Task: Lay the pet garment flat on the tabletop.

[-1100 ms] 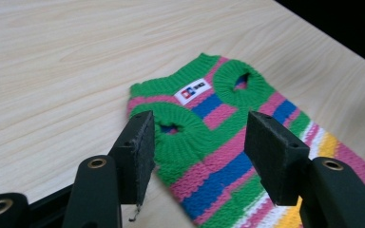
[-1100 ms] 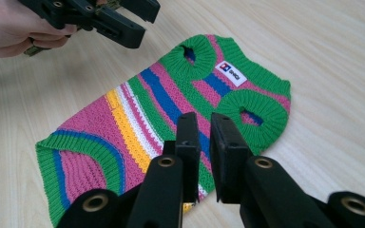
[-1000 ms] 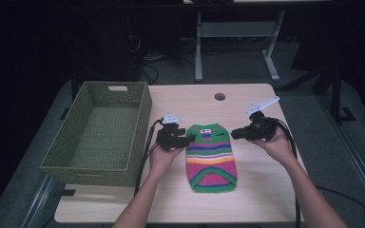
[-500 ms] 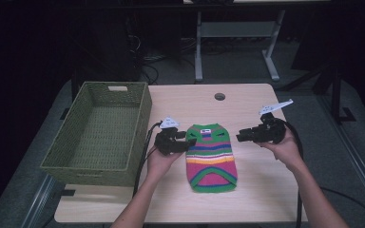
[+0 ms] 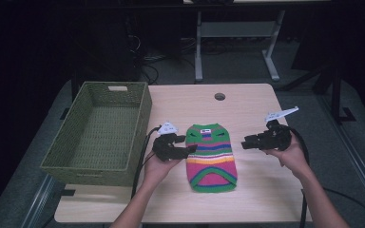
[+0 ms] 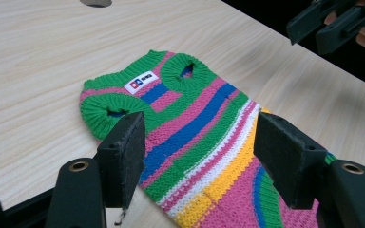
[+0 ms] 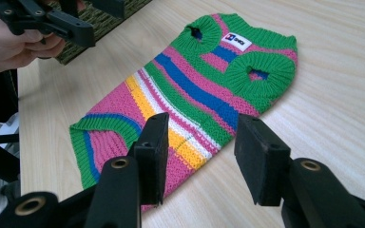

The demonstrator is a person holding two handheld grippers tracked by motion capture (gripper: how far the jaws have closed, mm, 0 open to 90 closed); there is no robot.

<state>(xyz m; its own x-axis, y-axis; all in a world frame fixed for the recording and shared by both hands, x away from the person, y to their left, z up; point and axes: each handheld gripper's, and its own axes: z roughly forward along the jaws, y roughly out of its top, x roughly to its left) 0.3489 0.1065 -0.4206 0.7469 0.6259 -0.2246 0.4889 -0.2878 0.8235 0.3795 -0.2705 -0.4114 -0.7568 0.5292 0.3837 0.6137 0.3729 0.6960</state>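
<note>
On the pale wooden desk [image 5: 247,109], a small striped knitted sweater [image 5: 211,156] in green, pink, blue and yellow lies flat. Just left of the sweater, the left gripper [image 5: 186,144] has just been opening, jaws empty. Right of it, the right gripper [image 5: 245,142] likewise has just been opening, holding nothing.

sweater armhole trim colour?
Green ribbing on the sweater armholes; clearest in the left gripper view.
</note>
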